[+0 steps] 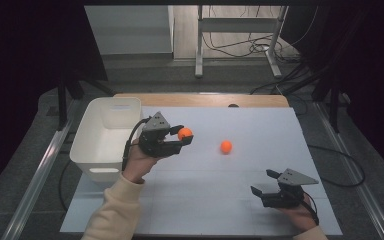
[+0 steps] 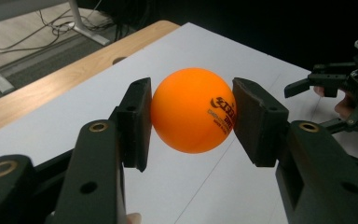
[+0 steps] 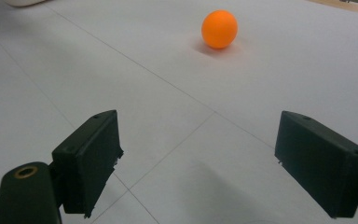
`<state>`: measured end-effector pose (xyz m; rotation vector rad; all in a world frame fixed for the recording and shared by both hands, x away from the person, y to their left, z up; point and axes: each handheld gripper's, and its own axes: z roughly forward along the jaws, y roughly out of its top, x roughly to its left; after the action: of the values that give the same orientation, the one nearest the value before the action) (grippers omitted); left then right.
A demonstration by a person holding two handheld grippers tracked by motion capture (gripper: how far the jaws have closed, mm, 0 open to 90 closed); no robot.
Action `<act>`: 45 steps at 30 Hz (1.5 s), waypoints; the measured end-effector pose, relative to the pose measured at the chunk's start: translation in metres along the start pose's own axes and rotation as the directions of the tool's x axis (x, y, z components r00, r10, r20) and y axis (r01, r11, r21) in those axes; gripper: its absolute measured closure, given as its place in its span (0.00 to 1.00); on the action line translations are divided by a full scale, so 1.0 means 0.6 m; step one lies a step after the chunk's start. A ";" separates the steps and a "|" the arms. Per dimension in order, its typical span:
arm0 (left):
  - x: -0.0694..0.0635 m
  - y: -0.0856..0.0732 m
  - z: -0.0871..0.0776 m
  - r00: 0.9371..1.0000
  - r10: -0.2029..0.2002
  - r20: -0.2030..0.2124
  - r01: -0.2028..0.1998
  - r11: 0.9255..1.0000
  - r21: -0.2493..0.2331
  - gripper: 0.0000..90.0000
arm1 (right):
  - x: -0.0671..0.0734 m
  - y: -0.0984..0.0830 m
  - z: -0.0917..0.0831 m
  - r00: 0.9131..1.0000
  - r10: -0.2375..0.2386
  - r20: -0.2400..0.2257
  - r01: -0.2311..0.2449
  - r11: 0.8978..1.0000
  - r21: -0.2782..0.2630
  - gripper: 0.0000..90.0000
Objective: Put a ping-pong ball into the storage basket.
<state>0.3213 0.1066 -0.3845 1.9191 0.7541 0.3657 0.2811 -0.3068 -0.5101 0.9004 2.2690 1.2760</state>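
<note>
Jaws of my left gripper (image 1: 183, 136) are clamped on one orange ball (image 2: 193, 110), one black pad on each side of it, and the ball hangs above the tabletop (image 1: 240, 200) and does not touch it. I can see dark printed letters on the side of the ball that is toward the right pad. On my right gripper (image 3: 198, 161) the jaws stand wide apart with nothing between them; it sits low over the near right part of the tabletop.

A second orange ball (image 1: 225, 146) lies free on the white surface, about in the middle, between my two grippers and well apart from both. From the right gripper view it is straight ahead, with bare surface before it.

White sheets with thin seam lines cover the tabletop, and a strip of wood (image 1: 200, 99) shows along the far edge. A white bin (image 1: 107, 135) stands at the left edge, just beside my left hand (image 1: 139, 162), and its inside looks bare. Behind the tabletop I see grey floor, metal table legs (image 1: 199, 45) and loose cables (image 1: 252, 47); both sides of the room are dark. Most free space is in the middle and the far right of the surface.
</note>
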 end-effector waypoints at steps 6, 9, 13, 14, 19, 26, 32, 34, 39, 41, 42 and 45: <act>0.002 0.005 -0.020 1.000 0.003 -0.014 -0.004 1.000 -0.029 0.56 | 0.000 0.000 0.000 1.000 0.000 0.003 0.000 1.000 0.002 0.16; 0.004 0.006 -0.027 1.000 0.002 -0.020 -0.002 0.999 -0.038 0.56 | 0.000 0.000 0.000 1.000 0.000 0.004 0.000 1.000 0.003 0.16; 0.006 0.007 -0.033 1.000 0.000 -0.027 -0.001 0.999 -0.044 0.56 | 0.000 0.000 0.000 1.000 0.002 0.004 -0.002 1.000 0.004 0.16; 0.006 0.007 -0.033 1.000 0.000 -0.027 -0.001 0.999 -0.044 0.56 | 0.000 0.000 0.000 1.000 0.002 0.004 -0.002 1.000 0.004 0.16; 0.010 0.009 -0.044 0.999 -0.007 -0.042 0.004 0.998 -0.061 0.56 | 0.000 0.000 -0.001 1.000 0.005 0.006 -0.005 1.000 -0.001 0.16; 0.019 0.016 -0.062 0.997 -0.025 -0.067 0.020 0.996 -0.085 0.56 | -0.001 0.001 -0.002 1.000 0.006 0.008 -0.006 1.000 -0.008 0.16; 0.034 0.026 -0.070 0.993 -0.031 -0.111 0.024 0.997 -0.067 0.56 | 0.001 0.001 -0.004 1.000 0.005 0.004 -0.005 1.000 -0.011 0.16; 0.038 0.027 -0.072 0.992 -0.033 -0.119 0.025 0.997 -0.068 0.56 | 0.001 0.001 -0.004 1.000 0.006 0.003 -0.006 1.000 -0.009 0.16; 0.054 0.030 -0.075 0.989 -0.059 -0.135 0.049 0.996 -0.080 0.56 | 0.000 0.002 -0.004 1.000 0.005 0.002 -0.005 1.000 -0.014 0.16; 0.058 0.029 -0.075 0.988 -0.066 -0.140 0.056 0.995 -0.080 0.56 | 0.000 0.001 -0.004 1.000 0.005 0.002 -0.005 1.000 -0.012 0.16; 0.061 0.028 -0.075 0.987 -0.073 -0.141 0.062 0.995 -0.081 0.56 | 0.000 0.002 -0.004 1.000 0.005 0.004 -0.005 1.000 -0.010 0.16; 0.067 0.027 -0.076 0.985 -0.084 -0.148 0.072 0.994 -0.085 0.56 | 0.000 0.002 -0.004 1.000 0.007 0.003 -0.007 1.000 -0.011 0.16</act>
<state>0.3322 0.1597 -0.3523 1.7963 0.8990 0.4899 0.2803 -0.3078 -0.5081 0.9062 2.2565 1.2880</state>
